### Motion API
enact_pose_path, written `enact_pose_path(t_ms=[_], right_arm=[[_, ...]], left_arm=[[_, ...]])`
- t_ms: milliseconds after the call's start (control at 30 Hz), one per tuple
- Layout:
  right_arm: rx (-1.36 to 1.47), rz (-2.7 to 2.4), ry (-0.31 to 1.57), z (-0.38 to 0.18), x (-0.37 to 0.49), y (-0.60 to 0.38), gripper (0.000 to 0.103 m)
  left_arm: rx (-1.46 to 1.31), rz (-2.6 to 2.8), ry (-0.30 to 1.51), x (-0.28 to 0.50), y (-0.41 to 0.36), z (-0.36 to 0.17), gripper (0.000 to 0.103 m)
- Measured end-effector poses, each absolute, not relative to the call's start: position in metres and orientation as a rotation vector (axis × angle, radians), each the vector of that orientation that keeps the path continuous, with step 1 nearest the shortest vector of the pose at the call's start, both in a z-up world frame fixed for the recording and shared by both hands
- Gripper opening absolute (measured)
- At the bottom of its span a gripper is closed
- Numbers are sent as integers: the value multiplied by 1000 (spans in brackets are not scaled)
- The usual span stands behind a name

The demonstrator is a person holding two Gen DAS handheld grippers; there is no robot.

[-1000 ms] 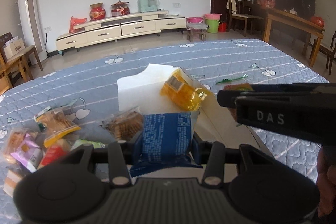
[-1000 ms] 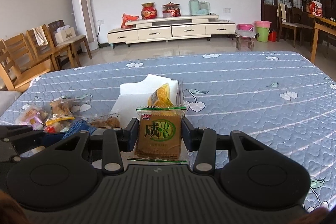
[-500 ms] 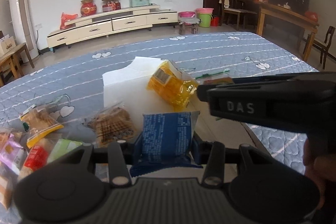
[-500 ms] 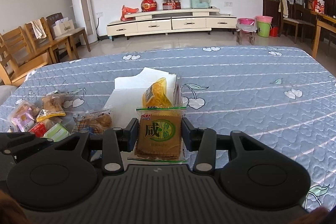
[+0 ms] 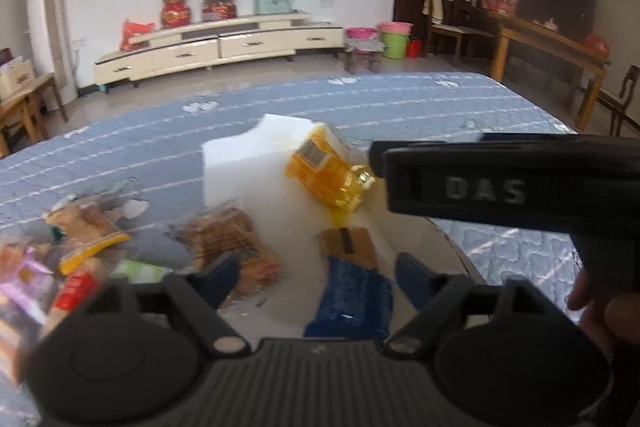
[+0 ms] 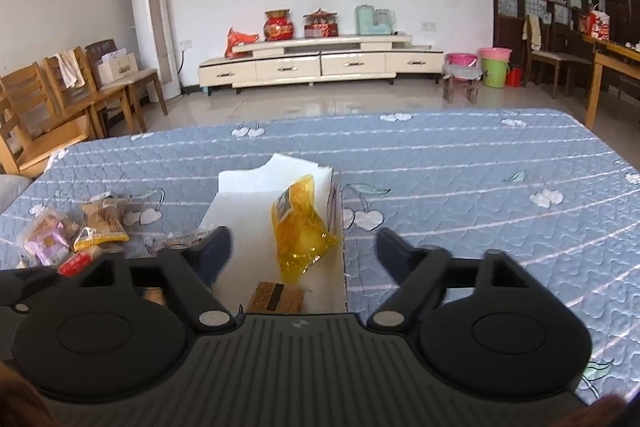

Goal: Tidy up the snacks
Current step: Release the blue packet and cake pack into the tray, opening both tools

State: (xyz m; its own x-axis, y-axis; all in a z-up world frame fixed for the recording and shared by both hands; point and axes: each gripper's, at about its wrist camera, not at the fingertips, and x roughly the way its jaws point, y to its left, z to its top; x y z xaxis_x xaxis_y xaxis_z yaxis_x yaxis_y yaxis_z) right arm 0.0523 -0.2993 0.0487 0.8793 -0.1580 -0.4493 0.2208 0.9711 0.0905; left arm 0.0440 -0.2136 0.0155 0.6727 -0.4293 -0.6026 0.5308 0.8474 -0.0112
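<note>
Snacks are partly sorted: a yellow packet (image 6: 301, 227), a brown packet (image 6: 276, 297) and a blue packet (image 5: 352, 301) lie in the white box (image 6: 248, 203). Both the left gripper (image 5: 316, 279) and right gripper (image 6: 304, 251) have just spread, empty. Several packets (image 6: 76, 235) wait on the quilt (image 6: 460, 167).

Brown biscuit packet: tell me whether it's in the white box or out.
In: the brown biscuit packet lies on the white box floor.

Blue quilted cover (image 6: 460, 163) spread over the table, cream TV cabinet (image 6: 320, 61) set against the wall, white floor-standing air conditioner (image 6: 154, 19), wooden chairs (image 6: 60, 99), pink and green buckets (image 6: 486, 65).
</note>
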Motion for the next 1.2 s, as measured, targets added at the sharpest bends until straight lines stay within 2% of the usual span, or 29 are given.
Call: enact_pose_path(t_ms=[233, 1200], right_arm=[[126, -213, 424, 57, 41, -293, 103], [61, -56, 457, 55, 49, -251, 103]], left_arm=[[158, -474, 605, 39, -193, 30, 102], [90, -259, 611, 39, -94, 35, 102]])
